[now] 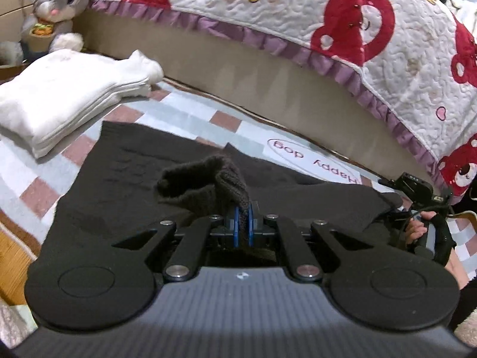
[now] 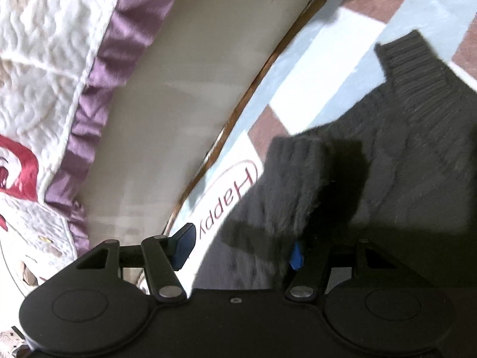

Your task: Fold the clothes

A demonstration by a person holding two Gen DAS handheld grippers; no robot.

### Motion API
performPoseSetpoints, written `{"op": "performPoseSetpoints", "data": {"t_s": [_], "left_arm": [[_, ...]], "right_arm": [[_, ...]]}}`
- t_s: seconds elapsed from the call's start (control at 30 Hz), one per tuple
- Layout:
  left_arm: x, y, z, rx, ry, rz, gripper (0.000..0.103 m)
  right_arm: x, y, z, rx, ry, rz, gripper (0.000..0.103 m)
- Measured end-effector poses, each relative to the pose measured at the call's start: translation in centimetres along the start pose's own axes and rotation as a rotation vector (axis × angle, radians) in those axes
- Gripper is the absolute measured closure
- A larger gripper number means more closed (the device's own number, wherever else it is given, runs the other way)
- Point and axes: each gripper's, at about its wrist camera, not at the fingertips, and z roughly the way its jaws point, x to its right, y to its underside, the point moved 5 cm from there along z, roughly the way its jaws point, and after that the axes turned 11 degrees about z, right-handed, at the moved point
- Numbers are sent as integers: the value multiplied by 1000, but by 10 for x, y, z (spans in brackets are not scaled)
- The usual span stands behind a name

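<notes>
While spread flat on the mat, sweater: dark knit sweater lies across the checked play mat, its ribbed collar pointing toward the bed side.
Left gripper: left gripper clenched on a bunched sweater cuff, blue pads pinching the knit.
Right gripper: right gripper jaws apart; a sleeve lies between them; pad contact unclear.
Right hand: hand on its handle, partly cut off.
Containers: none visible.
Nearby: folded white stack at mat corner, plush rabbit behind, bear quilt over bed edge.
Hidden: sweater's near hem blocked by gripper bodies; mat lettering partly covered.
</notes>
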Motion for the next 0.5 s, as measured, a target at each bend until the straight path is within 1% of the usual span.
{"op": "performPoseSetpoints", "data": {"t_s": [0.03, 0.07, 0.1, 0.13, 0.17, 0.2, 0.23, 0.27, 0.3, 0.33, 0.37, 0.4, 0.47, 0.5], "left_arm": [[-2, 2, 1, -13, -11, 3, 98], [-3, 4, 3, -29, -20, 4, 98], [-5, 8, 6, -53, -27, 6, 98], [-7, 12, 10, -80, -37, 10, 98], [-8, 18, 16, -117, -51, 22, 98], [-9, 26, 23, -159, -77, 27, 97], [-10, 35, 30, -200, -104, 31, 96], [-11, 44, 37, -242, -130, 36, 94], [-12, 52, 44, -284, -157, 41, 93], [-12, 61, 50, -314, -155, 37, 93], [-12, 67, 53, -338, -150, 32, 93], [-11, 72, 54, -354, -144, 37, 91], [-9, 74, 54, -360, -134, 66, 87], [-9, 72, 53, -355, -140, 77, 83]], "right_arm": [[0, -2, -1, 30, 12, -34, 53], [-3, -3, -4, 70, 45, -86, 80], [-8, -3, -10, 103, 66, -137, 87], [-15, -3, -18, 117, 69, -175, 90], [-23, -3, -26, 121, 68, -207, 90], [-31, -2, -33, 120, 106, -255, 90], [-37, -1, -36, 118, 202, -331, 91], [-38, 2, -36, 125, 332, -417, 91], [-36, 5, -33, 135, 457, -494, 89], [-30, 8, -29, 125, 551, -545, 87], [-23, 10, -24, 107, 611, -559, 83], [-17, 9, -24, 113, 643, -543, 69], [-20, 6, -32, 155, 659, -531, 60], [-26, 5, -38, 187, 682, -557, 57]]}}
